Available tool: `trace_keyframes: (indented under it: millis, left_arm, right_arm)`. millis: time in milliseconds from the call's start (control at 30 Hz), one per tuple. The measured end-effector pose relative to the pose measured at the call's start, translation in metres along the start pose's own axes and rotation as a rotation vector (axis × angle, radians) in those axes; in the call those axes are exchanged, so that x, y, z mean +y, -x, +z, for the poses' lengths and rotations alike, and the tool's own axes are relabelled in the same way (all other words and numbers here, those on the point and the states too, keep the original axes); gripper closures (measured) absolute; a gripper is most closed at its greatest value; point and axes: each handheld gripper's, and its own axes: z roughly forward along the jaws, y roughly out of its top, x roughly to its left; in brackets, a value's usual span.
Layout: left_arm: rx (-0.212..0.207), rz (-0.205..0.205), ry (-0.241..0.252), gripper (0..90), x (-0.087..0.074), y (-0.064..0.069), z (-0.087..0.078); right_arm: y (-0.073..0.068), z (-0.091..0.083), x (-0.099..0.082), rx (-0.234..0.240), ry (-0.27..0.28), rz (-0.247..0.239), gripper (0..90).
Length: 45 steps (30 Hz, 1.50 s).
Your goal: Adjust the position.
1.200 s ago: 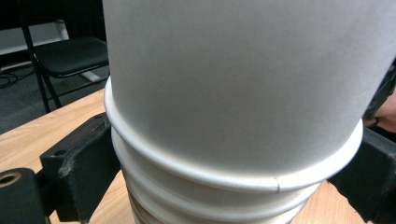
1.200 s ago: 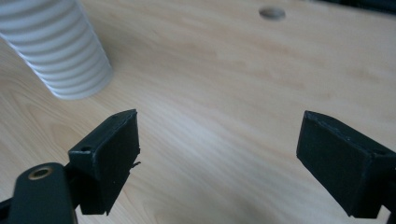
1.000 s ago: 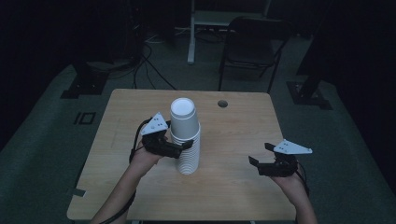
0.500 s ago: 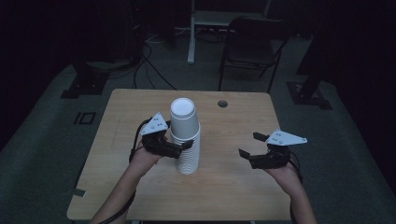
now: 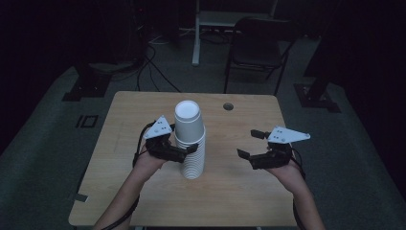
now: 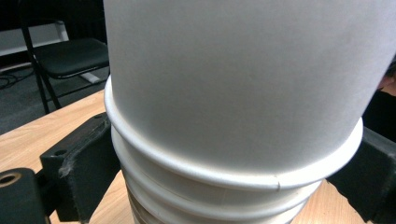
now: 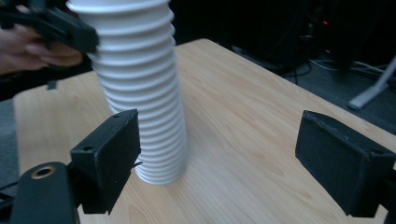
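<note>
A tall stack of white paper cups (image 5: 190, 165) stands upside down in the middle of the wooden table (image 5: 239, 201). My left gripper (image 5: 190, 146) is shut on the stack's upper part, one jaw on each side of a cup rim. In the left gripper view the stack (image 6: 233, 93) sits between the black fingers (image 6: 79, 163), which press against it. My right gripper (image 5: 249, 143) hovers open to the right of the stack, apart from it. In the right gripper view the stack (image 7: 140, 93) rises behind the left jaw, and the right gripper (image 7: 233, 158) holds nothing.
A round cable hole (image 5: 229, 106) lies near the table's far edge. Beyond the table a dark folding chair (image 5: 258, 43) and a white desk leg (image 5: 195, 43) stand on the floor, with cables (image 5: 153, 52) at the back left.
My right gripper has moved left and a little forward, closer to the stack, still open. The left gripper and the stack have stayed in place.
</note>
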Motion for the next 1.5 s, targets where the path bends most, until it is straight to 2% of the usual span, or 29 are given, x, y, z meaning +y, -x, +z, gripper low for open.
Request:
trace_keyframes:
  millis: [167, 367, 700, 967, 1200, 1500]
  left_arm:
    - [0.002, -0.001, 0.003, 5.4, 0.0, 0.0, 0.001]
    - [0.003, -0.002, 0.005, 5.4, 0.0, 0.0, 0.001]
    - [0.002, -0.004, 0.005, 5.4, 0.0, 0.0, 0.0]
    - [0.001, -0.005, 0.008, 5.4, -0.001, 0.0, 0.0]
    - [0.002, -0.006, 0.007, 5.4, -0.001, 0.0, 0.001]
    - [0.001, -0.004, 0.006, 5.4, -0.001, 0.0, 0.0]
  right_arm:
    - [-0.004, 0.004, 0.018, 0.021, 0.02, -0.026, 13.5]
    - [-0.01, 0.011, 0.03, 0.043, 0.019, -0.046, 14.1]
    - [-0.026, 0.033, 0.054, 0.119, 0.043, -0.09, 14.2]
    - [-0.033, 0.05, 0.073, 0.171, 0.067, -0.105, 15.3]
    - [-0.038, 0.062, 0.085, 0.189, 0.074, -0.116, 15.3]
    - [-0.042, 0.075, 0.104, 0.211, 0.12, -0.116, 15.3]
